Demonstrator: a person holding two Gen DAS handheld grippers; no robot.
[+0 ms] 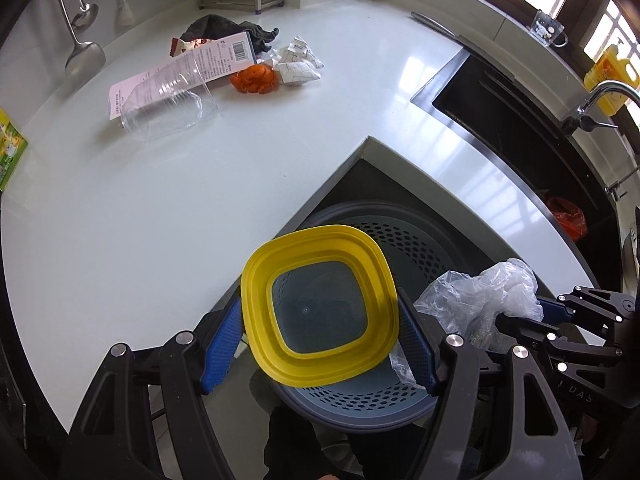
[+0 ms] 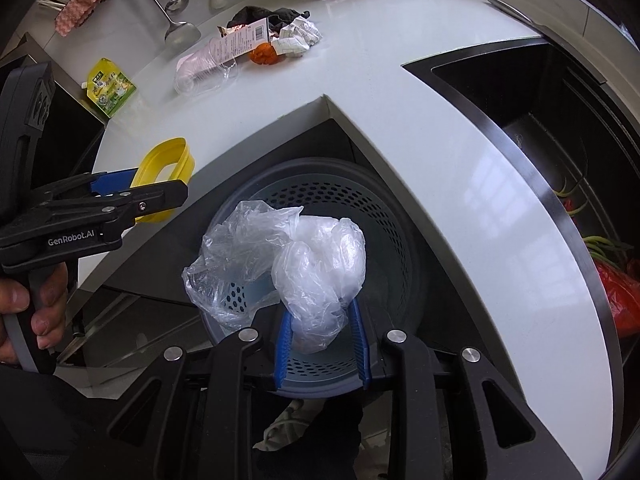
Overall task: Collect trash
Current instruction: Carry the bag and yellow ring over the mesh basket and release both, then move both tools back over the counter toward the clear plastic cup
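Lids: 1 yellow lid (image 1: 320, 304), left hand-held gripper (image 1: 320, 344) clamps | bags: 1 clear bag (image 2: 316, 264), right hand-held gripper (image 2: 322, 344) clamps

Bin (image 2: 400, 240) mouth sits below the counter's (image 1: 120, 220) inner corner notch; the way down into it is hemmed by the counter edges on both sides. Over the opening: yellow lid (image 1: 320, 304) in the left gripper (image 1: 320, 344), crumpled plastic bag (image 2: 312, 264) in the right gripper (image 2: 322, 344), side by side and close. Near half of the counter bare. Far edge crowded: clear cup (image 1: 168, 108), card, orange scrap (image 1: 256, 78), crumpled paper (image 1: 298, 60). Sink (image 1: 520, 120) open at the right end.
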